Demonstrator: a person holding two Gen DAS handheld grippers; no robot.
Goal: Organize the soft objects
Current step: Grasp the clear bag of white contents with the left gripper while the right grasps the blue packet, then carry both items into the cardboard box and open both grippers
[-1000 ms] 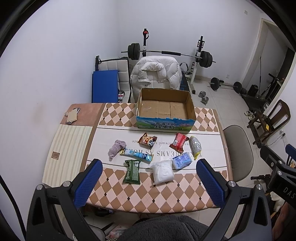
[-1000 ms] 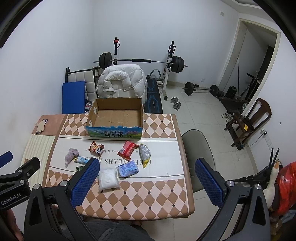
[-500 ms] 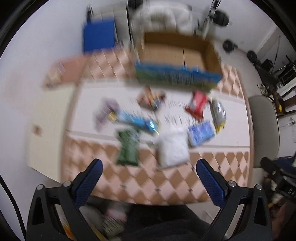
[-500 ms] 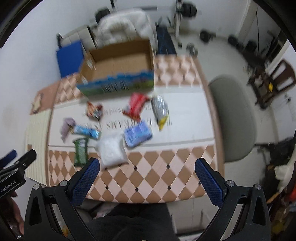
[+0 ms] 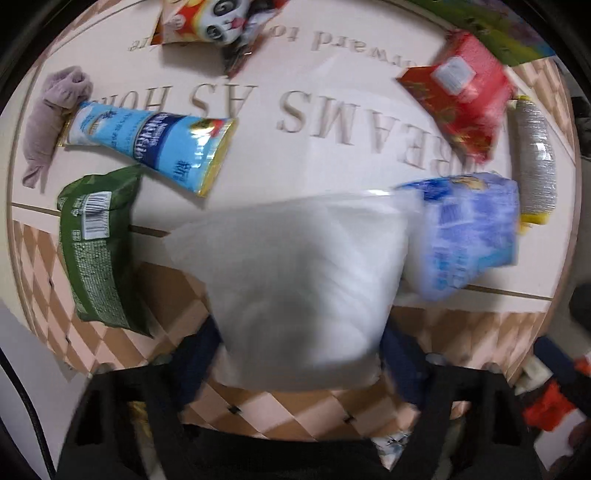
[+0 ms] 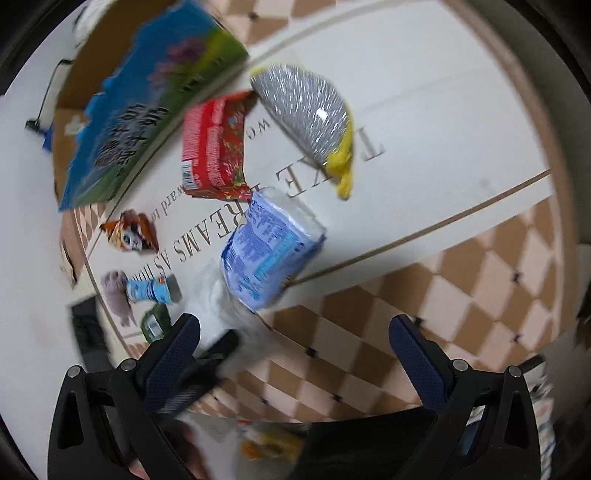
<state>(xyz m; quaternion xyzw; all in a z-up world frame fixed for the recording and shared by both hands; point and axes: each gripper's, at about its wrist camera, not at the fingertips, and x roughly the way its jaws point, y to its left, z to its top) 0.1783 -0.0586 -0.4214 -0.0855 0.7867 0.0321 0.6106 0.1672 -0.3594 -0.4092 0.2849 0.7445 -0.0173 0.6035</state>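
In the left wrist view a white soft bag (image 5: 303, 280) fills the middle and lies between my left gripper's (image 5: 299, 354) open blue fingers; whether they touch it is blurred. Around it lie a green packet (image 5: 98, 236), a light blue tube (image 5: 147, 142), a grey cloth (image 5: 50, 118), a panda snack pack (image 5: 218, 22), a red packet (image 5: 461, 92), a blue wipes pack (image 5: 469, 240) and a silver-and-yellow pack (image 5: 535, 158). My right gripper (image 6: 295, 343) is open and empty above the checkered table edge, with the blue wipes pack (image 6: 266, 251) just ahead.
The open cardboard box with blue-green printed side (image 6: 147, 107) stands at the back of the table (image 6: 480, 266). The red packet (image 6: 214, 147) and silver pack (image 6: 310, 110) lie before it. The left gripper's dark body (image 6: 207, 365) shows at lower left.
Both grippers have dropped fast from high above the table to just over it. The left one now straddles the white bag. The right one has swung toward the blue wipes pack.
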